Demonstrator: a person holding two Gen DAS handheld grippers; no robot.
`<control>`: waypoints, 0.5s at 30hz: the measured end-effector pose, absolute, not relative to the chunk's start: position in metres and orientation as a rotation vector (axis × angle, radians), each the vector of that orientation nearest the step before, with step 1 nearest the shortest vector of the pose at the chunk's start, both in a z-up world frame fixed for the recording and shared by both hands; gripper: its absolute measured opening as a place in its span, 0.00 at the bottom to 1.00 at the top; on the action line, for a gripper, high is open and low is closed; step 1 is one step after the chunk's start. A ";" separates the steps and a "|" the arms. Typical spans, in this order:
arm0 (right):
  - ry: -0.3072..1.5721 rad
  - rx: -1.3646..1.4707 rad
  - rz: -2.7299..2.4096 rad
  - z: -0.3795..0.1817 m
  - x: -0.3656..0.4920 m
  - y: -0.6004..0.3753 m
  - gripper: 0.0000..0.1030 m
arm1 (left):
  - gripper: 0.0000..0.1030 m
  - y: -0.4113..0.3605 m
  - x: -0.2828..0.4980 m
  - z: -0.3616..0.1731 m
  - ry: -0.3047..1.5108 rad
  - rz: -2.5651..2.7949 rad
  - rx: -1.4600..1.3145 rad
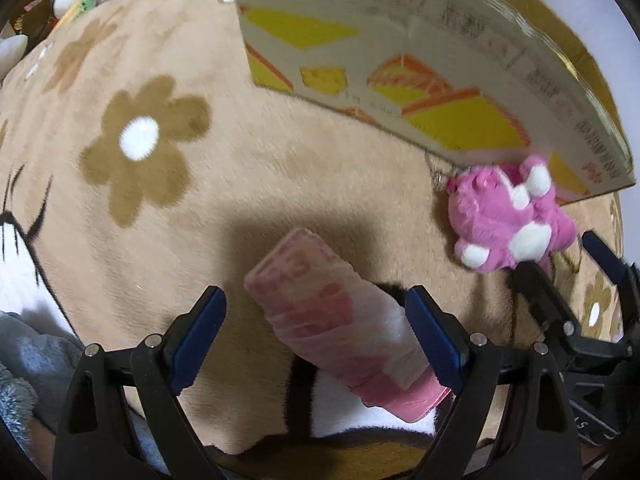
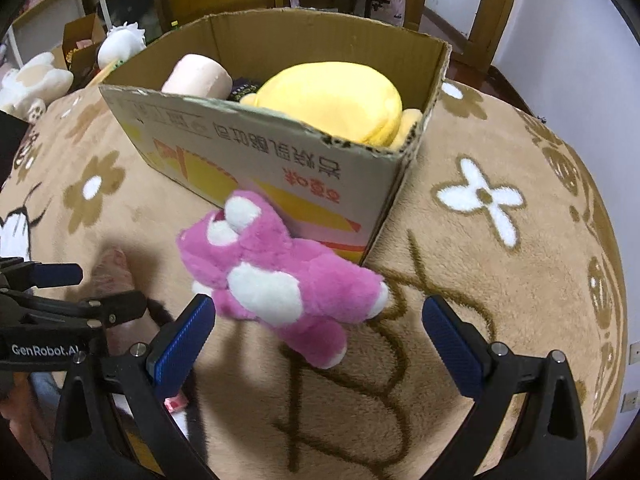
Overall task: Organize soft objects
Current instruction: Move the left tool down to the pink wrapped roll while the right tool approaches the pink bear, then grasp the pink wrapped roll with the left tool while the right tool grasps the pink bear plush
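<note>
On my left side, the left gripper [image 1: 316, 332] has its jaws spread wide, and a pink tissue pack [image 1: 340, 332] lies between the blue pads [image 1: 200, 336] on the rug; neither pad seems to press it, though the pack's near end sits close to the right-hand pad. On my right side, the right gripper [image 2: 320, 344] is also spread wide, its fingers either side of the pink plush bear [image 2: 280, 276] without touching it. The bear lies on the tan flowered rug [image 2: 500, 300], white paws and belly patch up, its head end just beside the near wall of the cardboard box [image 2: 280, 160]. From the left wrist view I see the same bear [image 1: 508, 220] off to the right, up against the box's lower edge [image 1: 400, 80], with a small metal keychain loop [image 1: 438, 178] near its head; the right gripper's fingers [image 1: 540, 296] reach in just below it.

Farther on, the box stands open on the rug. Inside it I make out a large yellow plush [image 2: 336, 100] filling the right half and a pale pink roll-shaped cushion [image 2: 198, 76] at the left. Beyond the rug's left edge sit a white plush [image 2: 120, 44] and a cream plush [image 2: 32, 84], and behind them furniture I cannot make out clearly.
</note>
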State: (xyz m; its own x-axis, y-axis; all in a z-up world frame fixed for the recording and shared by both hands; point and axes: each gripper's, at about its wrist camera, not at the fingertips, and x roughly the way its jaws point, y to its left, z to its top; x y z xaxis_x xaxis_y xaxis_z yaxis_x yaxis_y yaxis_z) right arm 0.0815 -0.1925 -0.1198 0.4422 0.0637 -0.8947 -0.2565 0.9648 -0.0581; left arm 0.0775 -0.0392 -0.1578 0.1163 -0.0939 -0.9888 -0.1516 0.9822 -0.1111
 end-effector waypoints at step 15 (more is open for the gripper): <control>1.110 -0.197 0.234 -0.128 0.092 -0.196 0.93 | 0.64 -0.040 0.088 -0.171 1.486 0.033 -0.256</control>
State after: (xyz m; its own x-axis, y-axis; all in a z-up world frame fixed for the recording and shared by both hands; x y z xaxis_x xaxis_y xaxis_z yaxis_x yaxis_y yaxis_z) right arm 0.0916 -0.1956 -0.1276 0.4248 0.0878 -0.9010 -0.2833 0.9582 -0.0402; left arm 0.0881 -0.0396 -0.1708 0.0900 -0.1347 -0.9868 -0.1784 0.9726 -0.1490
